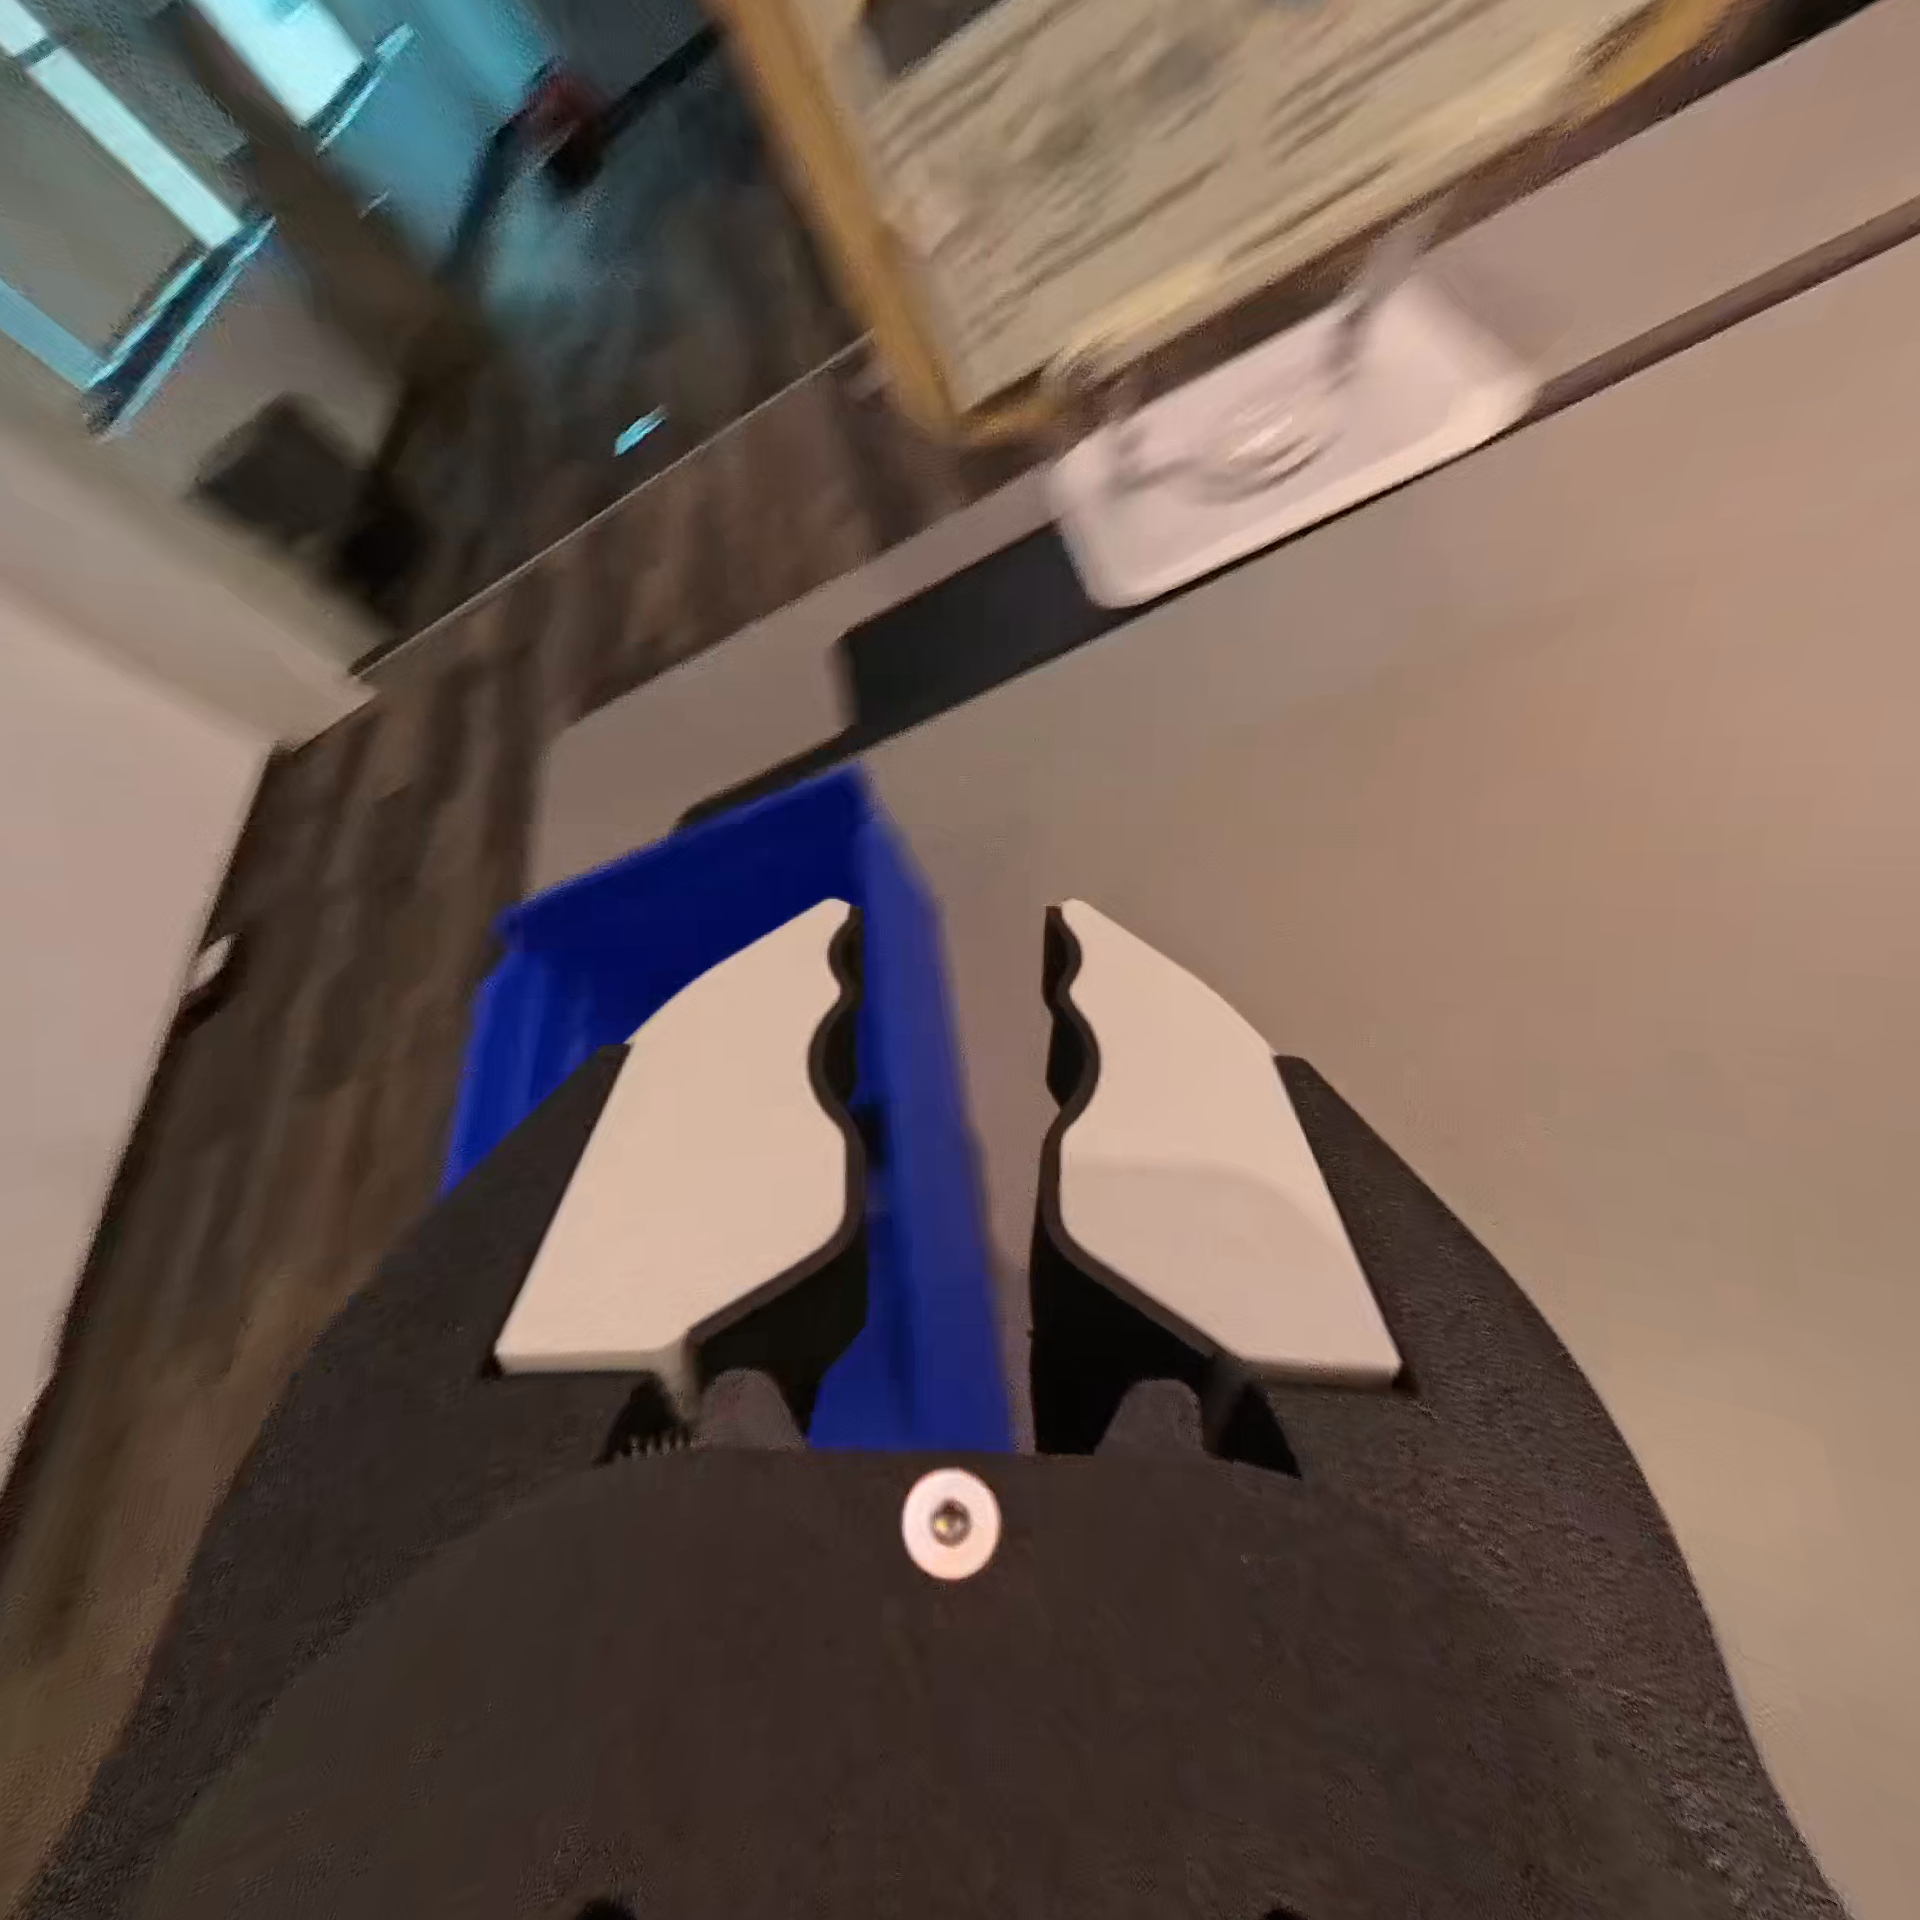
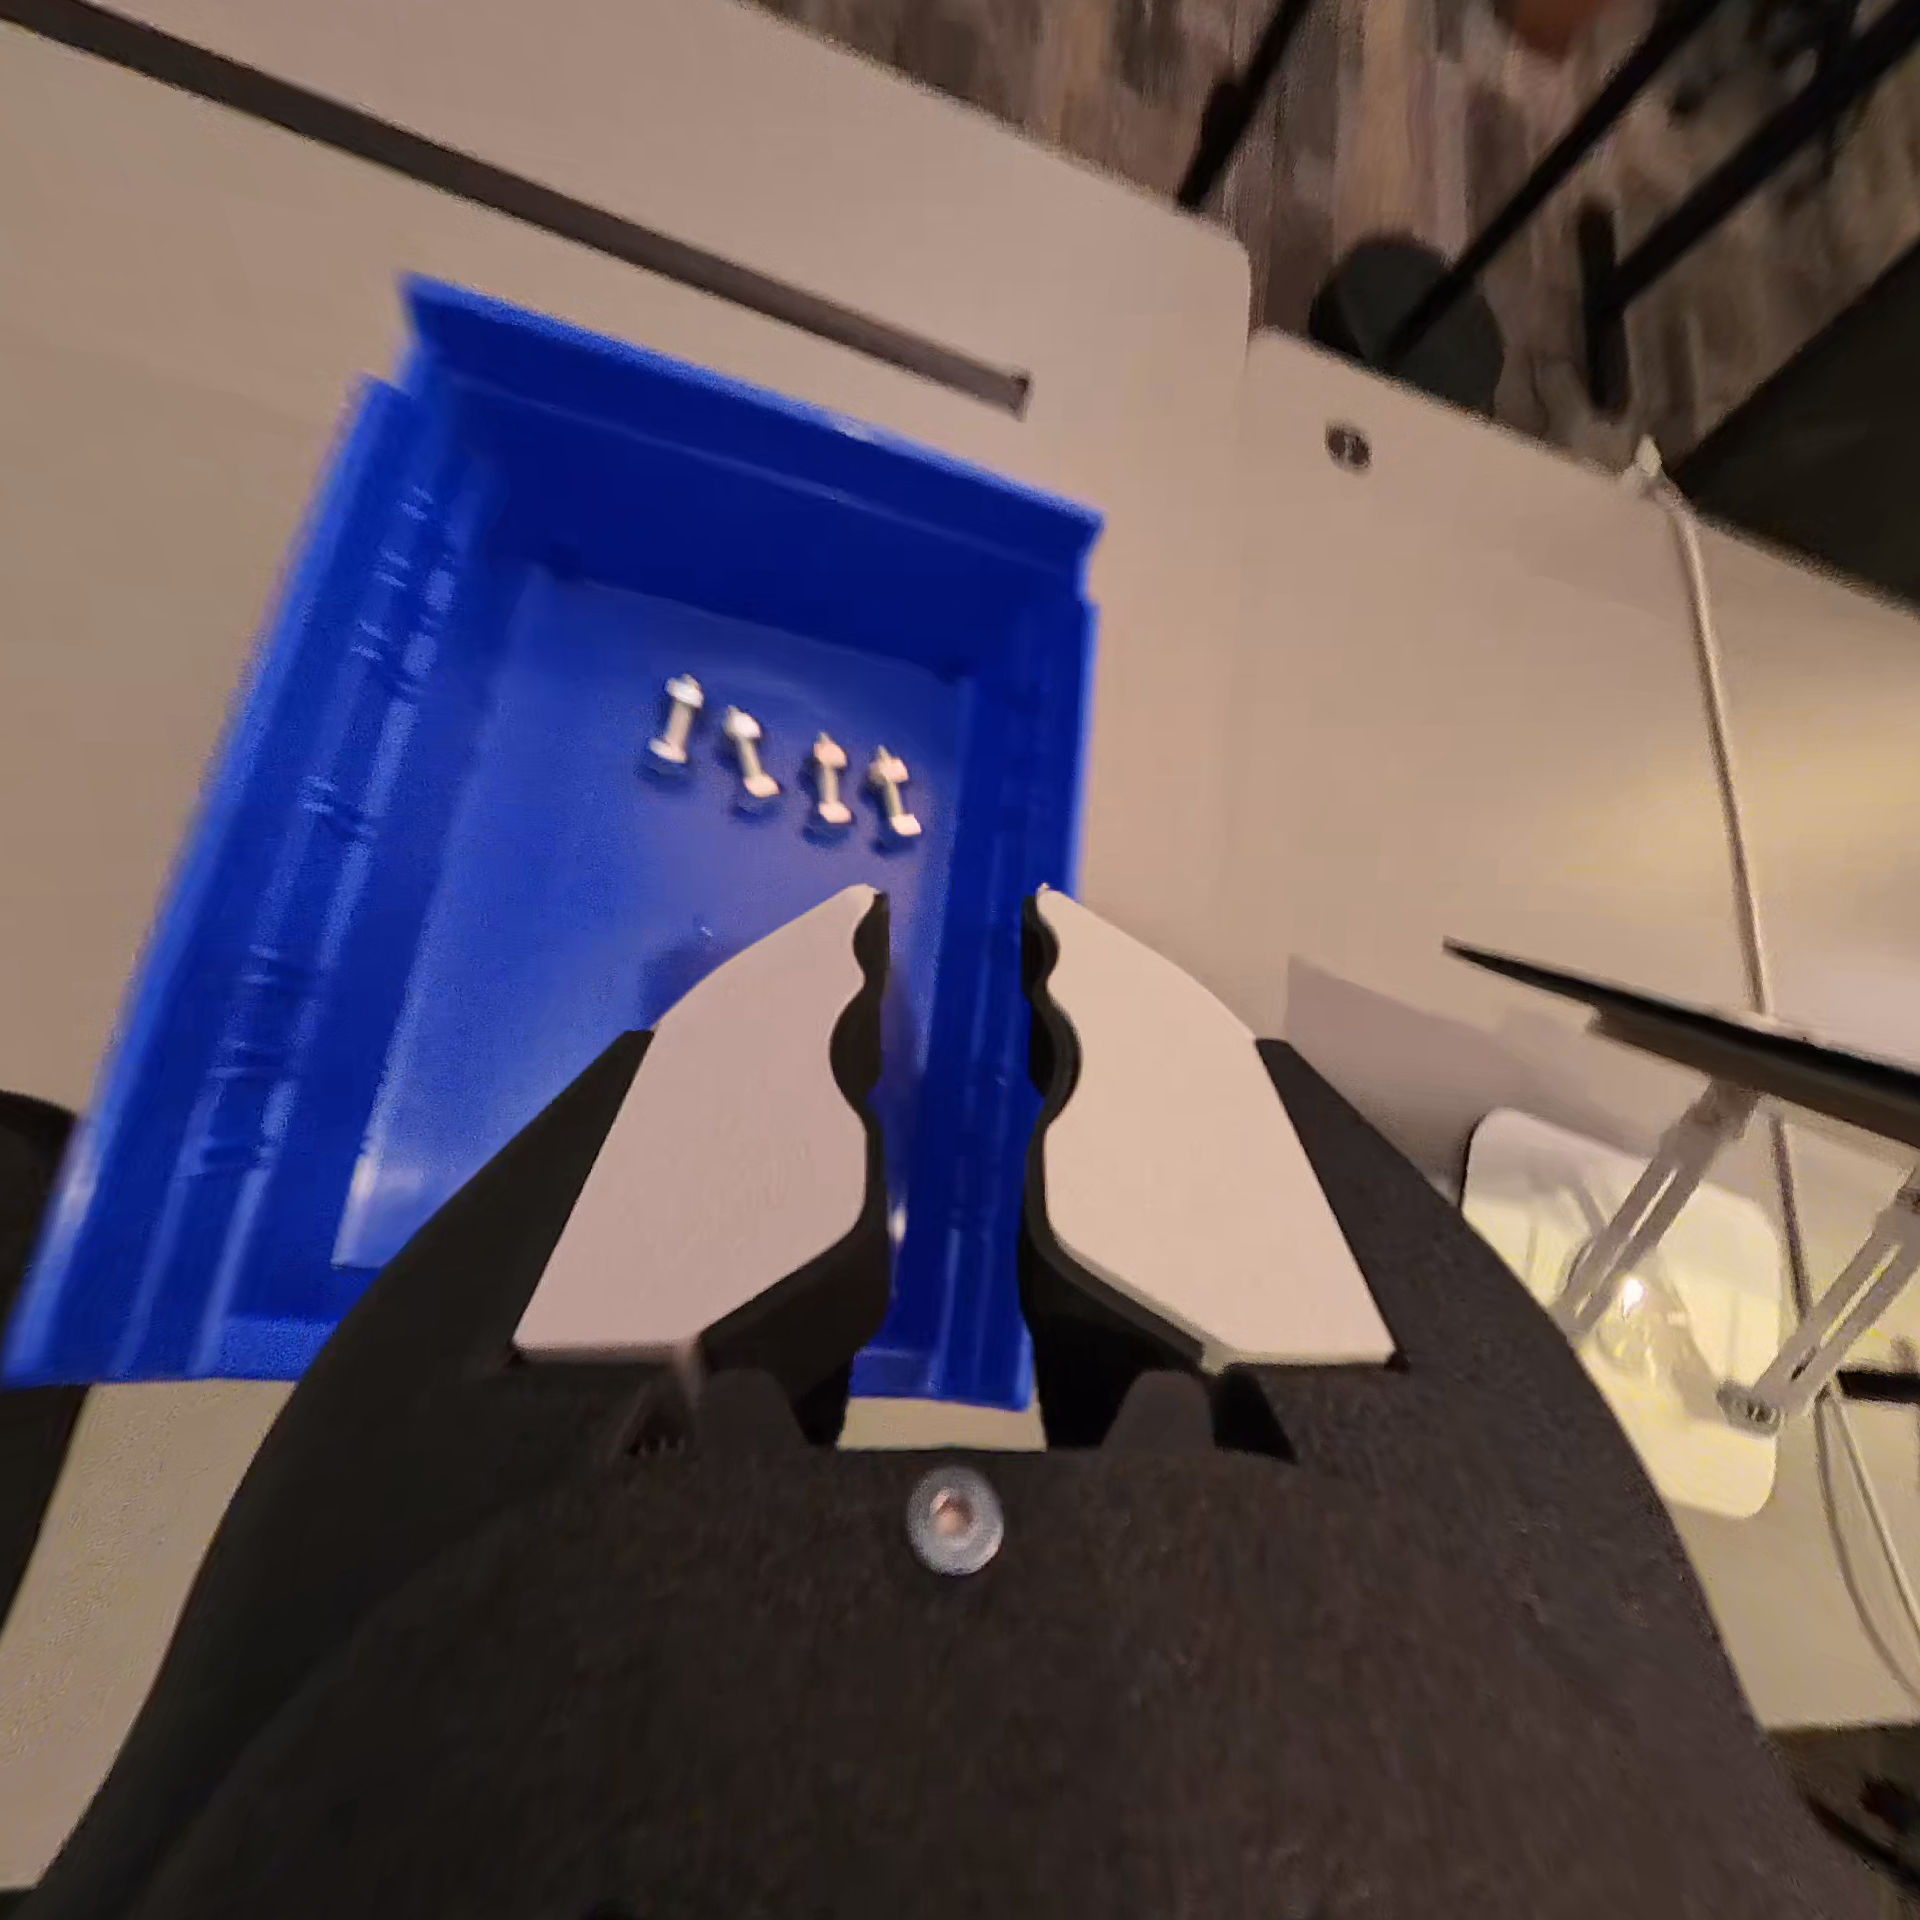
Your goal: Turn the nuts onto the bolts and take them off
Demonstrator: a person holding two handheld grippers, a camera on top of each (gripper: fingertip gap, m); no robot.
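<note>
Left gripper (image 1: 951, 914): rough matte-black body w/ rounded shoulders; two pale grey flat finger plates (image 1: 707, 1164), curved outer edges, wavy black-lined inner edges; silver round washer w/ hex screw (image 1: 951, 1527) at centre; right gripper (image 2: 956, 899): same build, same silver screw (image 2: 953, 1527).

Office: white desks (image 2: 1143, 312), carpet (image 1: 343, 935)

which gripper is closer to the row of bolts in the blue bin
Right. The right gripper hovers open over the blue bin just short of the bolts; the left gripper sits outside its wall.
</note>
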